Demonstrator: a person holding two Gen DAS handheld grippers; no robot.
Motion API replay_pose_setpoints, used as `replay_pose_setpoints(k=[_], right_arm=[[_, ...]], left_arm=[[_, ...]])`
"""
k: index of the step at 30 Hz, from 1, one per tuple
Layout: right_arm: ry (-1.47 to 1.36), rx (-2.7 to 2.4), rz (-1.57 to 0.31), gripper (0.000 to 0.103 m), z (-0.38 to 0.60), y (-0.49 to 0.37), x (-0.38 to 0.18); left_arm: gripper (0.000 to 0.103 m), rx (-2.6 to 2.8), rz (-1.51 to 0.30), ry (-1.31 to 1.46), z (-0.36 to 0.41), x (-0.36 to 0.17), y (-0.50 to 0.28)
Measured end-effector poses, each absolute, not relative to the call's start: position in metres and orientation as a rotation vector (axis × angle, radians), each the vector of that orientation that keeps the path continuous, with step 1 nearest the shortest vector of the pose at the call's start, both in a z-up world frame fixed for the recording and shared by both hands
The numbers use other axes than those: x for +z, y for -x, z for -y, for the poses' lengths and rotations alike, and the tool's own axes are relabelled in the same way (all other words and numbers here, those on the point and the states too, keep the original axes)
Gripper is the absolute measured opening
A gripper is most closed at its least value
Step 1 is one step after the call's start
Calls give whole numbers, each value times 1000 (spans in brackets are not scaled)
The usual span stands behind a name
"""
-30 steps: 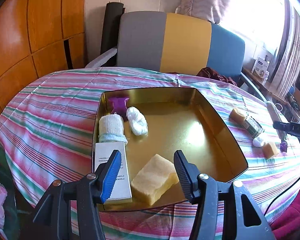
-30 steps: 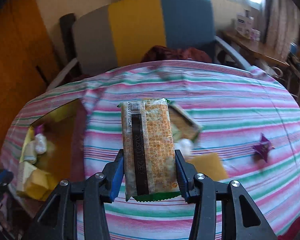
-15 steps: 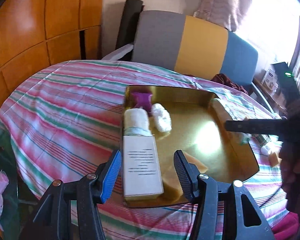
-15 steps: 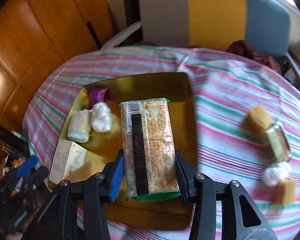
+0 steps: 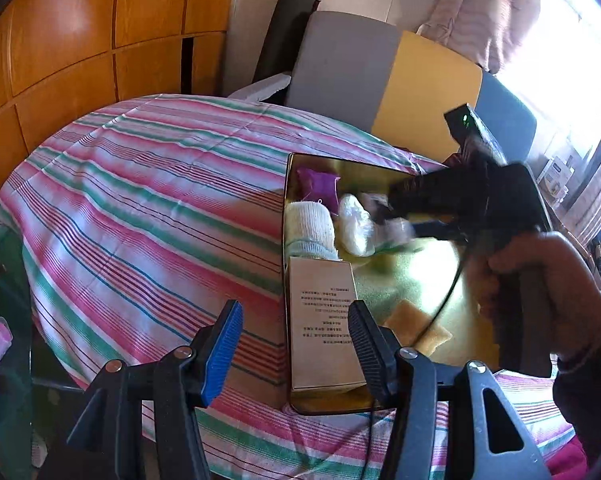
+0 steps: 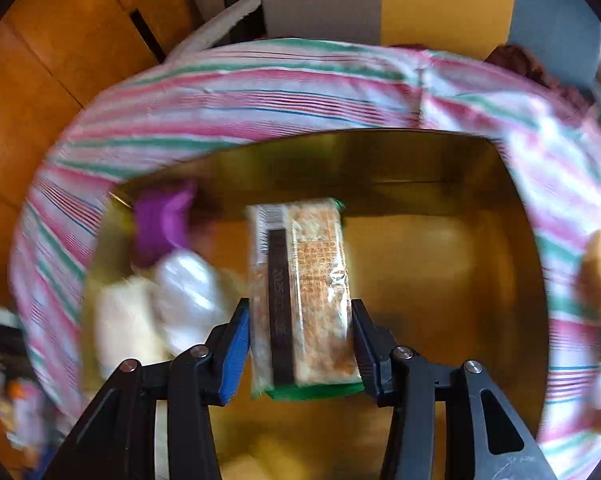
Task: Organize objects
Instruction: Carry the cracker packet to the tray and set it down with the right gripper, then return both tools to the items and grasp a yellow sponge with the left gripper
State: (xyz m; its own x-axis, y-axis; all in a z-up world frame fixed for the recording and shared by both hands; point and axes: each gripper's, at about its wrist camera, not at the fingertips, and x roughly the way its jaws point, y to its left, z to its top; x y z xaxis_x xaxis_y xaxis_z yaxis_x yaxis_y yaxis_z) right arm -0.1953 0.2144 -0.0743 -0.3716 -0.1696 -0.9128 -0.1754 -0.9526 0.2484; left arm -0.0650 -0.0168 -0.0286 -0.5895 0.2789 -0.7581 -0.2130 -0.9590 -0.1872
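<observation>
A gold metal tray (image 5: 420, 276) (image 6: 380, 168) sits on the striped table. Along its left side lie a purple pouch (image 5: 320, 188) (image 6: 162, 220), a rolled white cloth (image 5: 310, 228), a white wrapped ball (image 5: 354, 224) (image 6: 188, 292) and a beige box (image 5: 324, 320); a yellow sponge (image 5: 416, 328) lies near the front. My right gripper (image 6: 298, 308) hangs low inside the tray beside the ball. A cracker packet (image 6: 300, 292) stands between its pads, which still touch it as the jaws are opening. My left gripper (image 5: 294, 312) is open and empty over the tray's near left corner.
A person's hand (image 5: 540, 280) holds the right gripper over the tray's right half. The striped cloth (image 5: 140, 208) covers a round table. A grey, yellow and blue chair (image 5: 380, 80) stands behind it, wooden panels to the left. Another yellow sponge (image 6: 598, 272) lies right of the tray.
The right gripper has carried the cracker packet from over the bare cloth to down inside the tray. The left gripper has drifted left, so the tray sits further right in its view.
</observation>
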Motion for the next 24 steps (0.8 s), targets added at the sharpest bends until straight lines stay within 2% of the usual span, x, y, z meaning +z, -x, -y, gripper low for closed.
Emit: replay_pose_setpoints(k=[2, 12, 16, 24], right_arm=[[1763, 2598, -637, 55, -214, 198, -74], [1665, 2722, -496, 56, -221, 161, -57], [1593, 2760, -462, 64, -235, 132, -42], [1447, 2807, -470, 69, -276, 77, -16]], left_arm=[[55, 2574, 112, 1249, 17, -29, 65], [55, 2572, 87, 1236, 10, -27, 60], [55, 2565, 85, 1221, 7, -24, 55], [55, 2506, 54, 1221, -13, -19, 50]])
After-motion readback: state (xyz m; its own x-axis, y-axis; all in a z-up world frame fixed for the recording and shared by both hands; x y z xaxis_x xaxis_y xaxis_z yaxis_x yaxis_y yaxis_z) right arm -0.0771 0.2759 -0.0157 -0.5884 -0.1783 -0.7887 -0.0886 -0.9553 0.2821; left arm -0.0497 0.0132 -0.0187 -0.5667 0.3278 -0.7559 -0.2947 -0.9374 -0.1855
